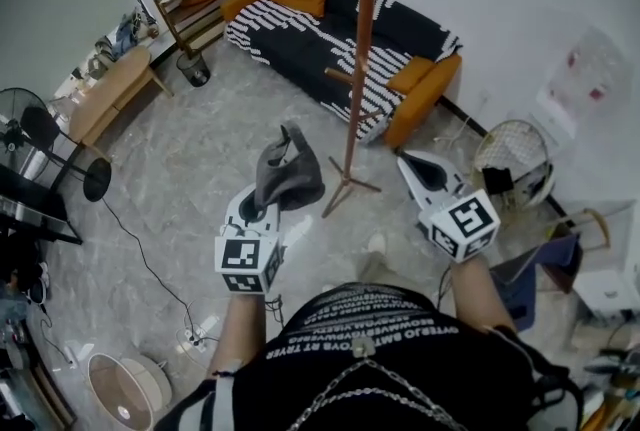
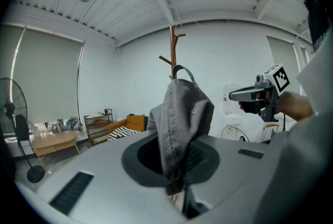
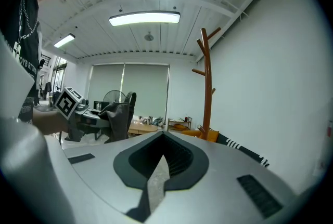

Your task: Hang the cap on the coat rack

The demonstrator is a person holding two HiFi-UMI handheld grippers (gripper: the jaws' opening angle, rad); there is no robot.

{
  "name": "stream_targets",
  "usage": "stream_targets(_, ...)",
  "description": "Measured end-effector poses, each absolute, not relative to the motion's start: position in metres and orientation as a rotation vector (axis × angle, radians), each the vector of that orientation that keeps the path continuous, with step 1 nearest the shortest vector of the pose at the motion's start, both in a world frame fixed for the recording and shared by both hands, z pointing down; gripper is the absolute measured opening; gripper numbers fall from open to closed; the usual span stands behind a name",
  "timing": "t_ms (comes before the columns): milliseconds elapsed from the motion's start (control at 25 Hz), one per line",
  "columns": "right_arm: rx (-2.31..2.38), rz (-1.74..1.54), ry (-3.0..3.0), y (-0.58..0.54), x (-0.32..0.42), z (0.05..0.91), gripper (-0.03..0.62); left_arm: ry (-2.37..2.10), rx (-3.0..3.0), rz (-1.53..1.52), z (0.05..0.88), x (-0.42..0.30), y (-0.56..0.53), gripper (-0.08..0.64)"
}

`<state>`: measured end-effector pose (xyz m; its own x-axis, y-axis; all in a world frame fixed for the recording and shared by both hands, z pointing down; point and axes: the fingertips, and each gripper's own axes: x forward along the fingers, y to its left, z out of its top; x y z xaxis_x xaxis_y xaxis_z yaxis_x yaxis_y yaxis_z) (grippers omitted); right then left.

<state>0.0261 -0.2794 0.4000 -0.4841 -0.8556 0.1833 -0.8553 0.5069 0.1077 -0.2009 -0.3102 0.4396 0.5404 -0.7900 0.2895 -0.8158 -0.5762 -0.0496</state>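
Marble floor point(image 1: 200, 189), coat rack point(image 1: 358, 49) standing before a sofa point(image 1: 300, 39).
Pinches grey cap point(image 1: 288, 174) in left gripper point(image 1: 265, 205), left of the rack's pole, clear of it; holds right gripper point(image 1: 405, 158) pressed together, empty. Cannot tell contents of bin point(image 1: 193, 69) by shelf point(image 1: 195, 9).

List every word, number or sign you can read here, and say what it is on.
Nothing here can be read as text.
On the shirt: rows of white letters, upside down and too small to read.
On the left marker cube and right marker cube: square codes only, no words.
On the white appliance: a red label, blurred.
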Motion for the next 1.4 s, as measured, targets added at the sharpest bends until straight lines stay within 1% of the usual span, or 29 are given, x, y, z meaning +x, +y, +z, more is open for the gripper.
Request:
stream_targets(440,1.399,0.006,-2.598,-0.342,0.045,0.404,-0.008,-1.452,2.649,0.483,0.437,-0.177,-0.357,0.018)
stream_targets(760,1.383,0.014,-2.614,-0.386,0.070,0.406,-0.009,-1.433,2.654,0.499,0.440,-0.143,-0.394,0.018)
stream_targets(1040,1.373,0.023,-2.620,-0.411,0.077,0.410,-0.009,-1.422,2.655,0.510,0.447,-0.130,-0.418,0.018)
stream_targets(1400,1.396,0.041,-2.607,-0.442,0.105,0.409,-0.009,-1.380,2.668,0.517,0.450,-0.098,-0.450,0.018)
